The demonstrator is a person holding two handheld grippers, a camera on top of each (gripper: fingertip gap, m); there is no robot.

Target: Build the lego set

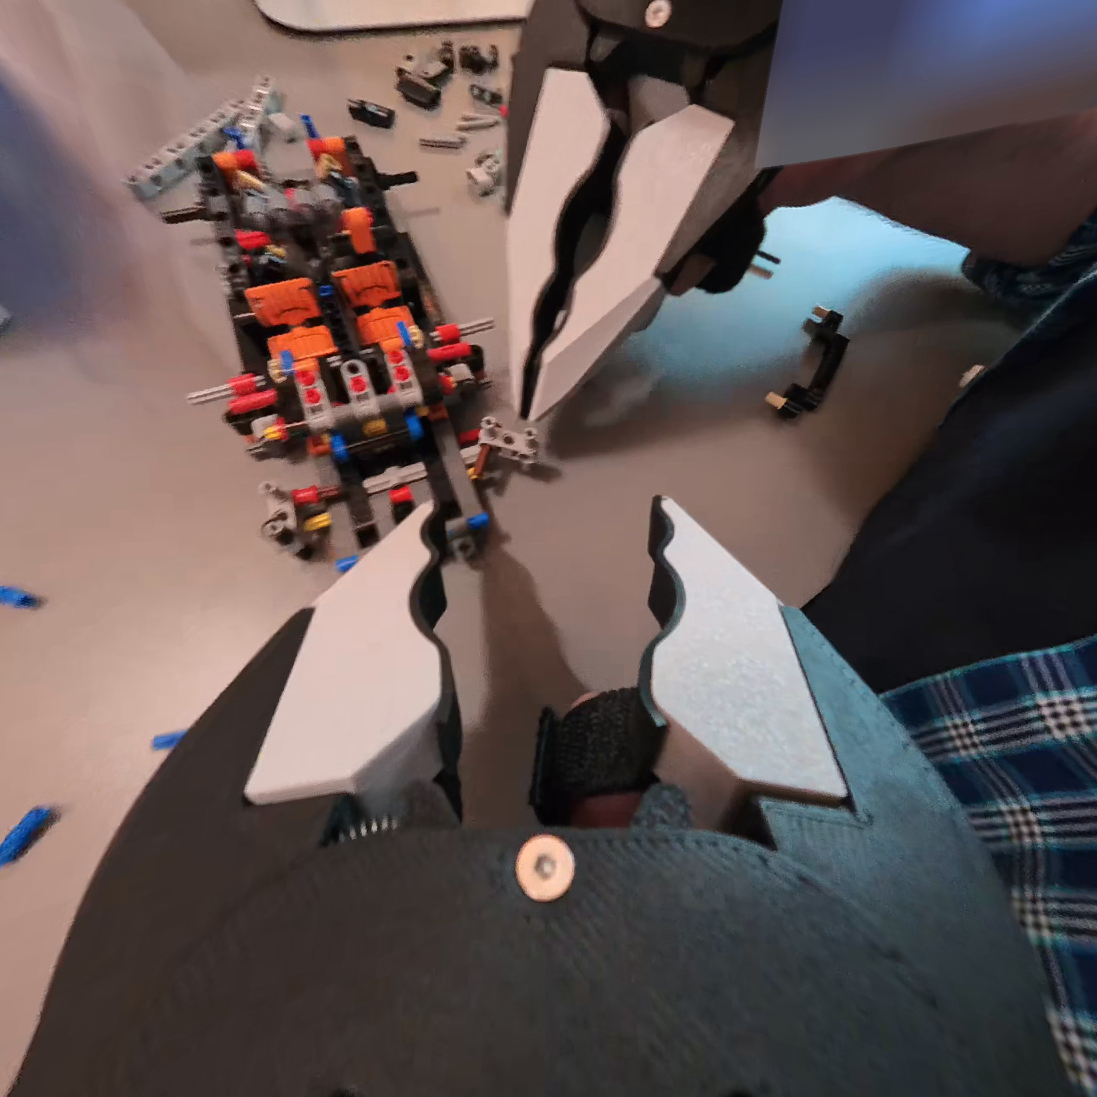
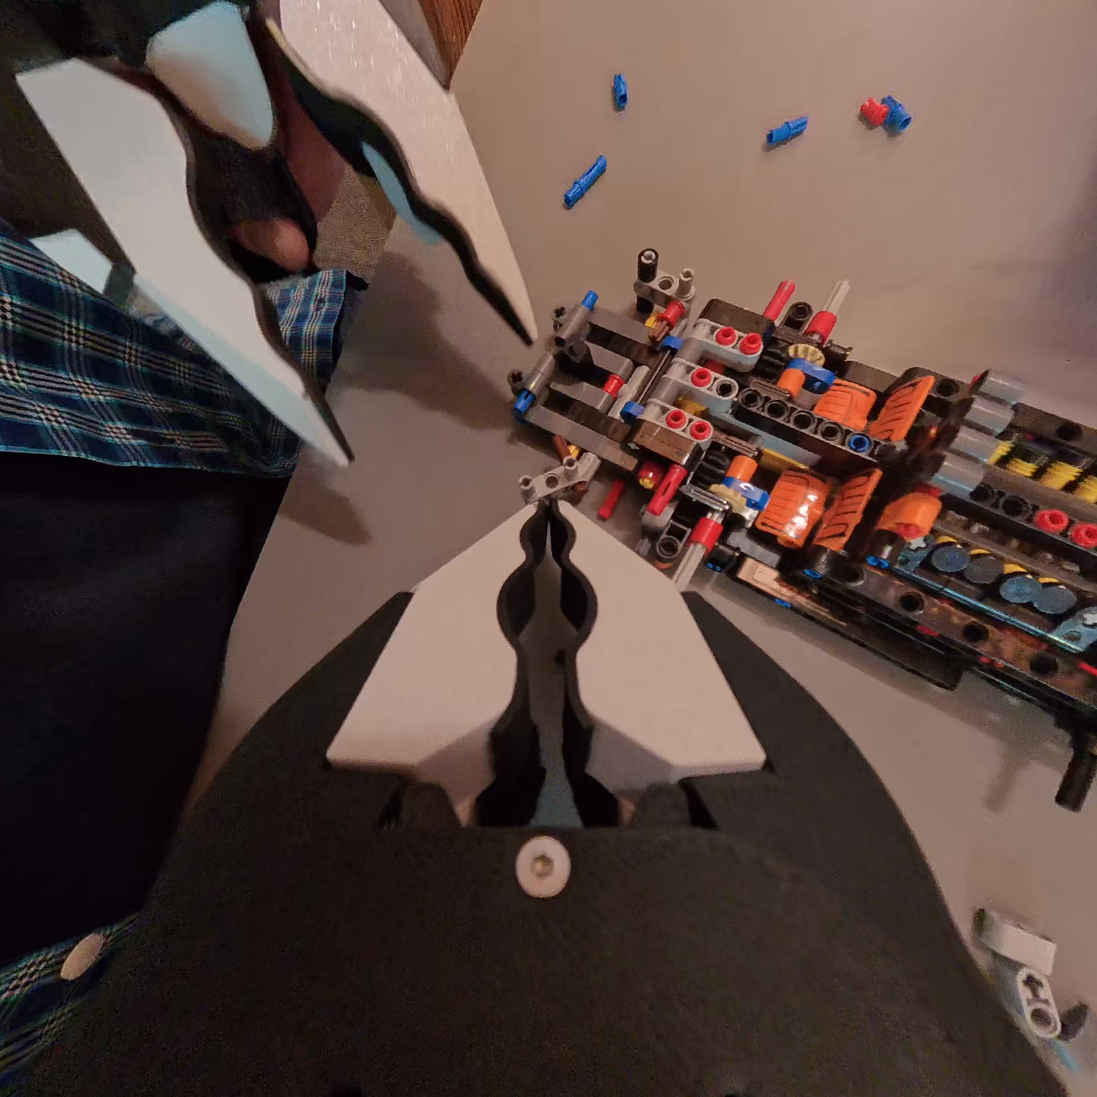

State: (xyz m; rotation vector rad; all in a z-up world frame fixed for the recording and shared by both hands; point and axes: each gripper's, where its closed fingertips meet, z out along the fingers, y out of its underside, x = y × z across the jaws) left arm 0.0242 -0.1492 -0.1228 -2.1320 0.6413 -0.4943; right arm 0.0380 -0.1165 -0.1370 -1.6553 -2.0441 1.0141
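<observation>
The half-built lego chassis [image 2: 831, 463] lay flat on the grey table [image 2: 771, 178], a long black frame with orange seats and red pins, and there was plenty of bare tabletop around most of it. The right gripper [image 2: 547, 504] had its jaws pressed nearly together, tips right at a small light-grey connector piece [image 2: 555, 478] sticking off the chassis's near corner; couldn't tell if it was really pinching it or just touching. The left gripper [image 1: 543, 522] had its jaws spread wide with nothing between them, one tip just beside the chassis's narrow end, so that end was pretty crowded. In the right wrist view I counted three loose blue pins [image 2: 585, 181] plus a red-and-blue pair [image 2: 884, 111], all well apart from the build on open table. A black bracket piece [image 1: 813, 362] sat alone toward the table's near edge by the person's plaid sleeve [image 1: 1009, 771], and a cluster of dark spare parts [image 1: 445, 74] lay beyond the chassis's far end, too blurry to count.
</observation>
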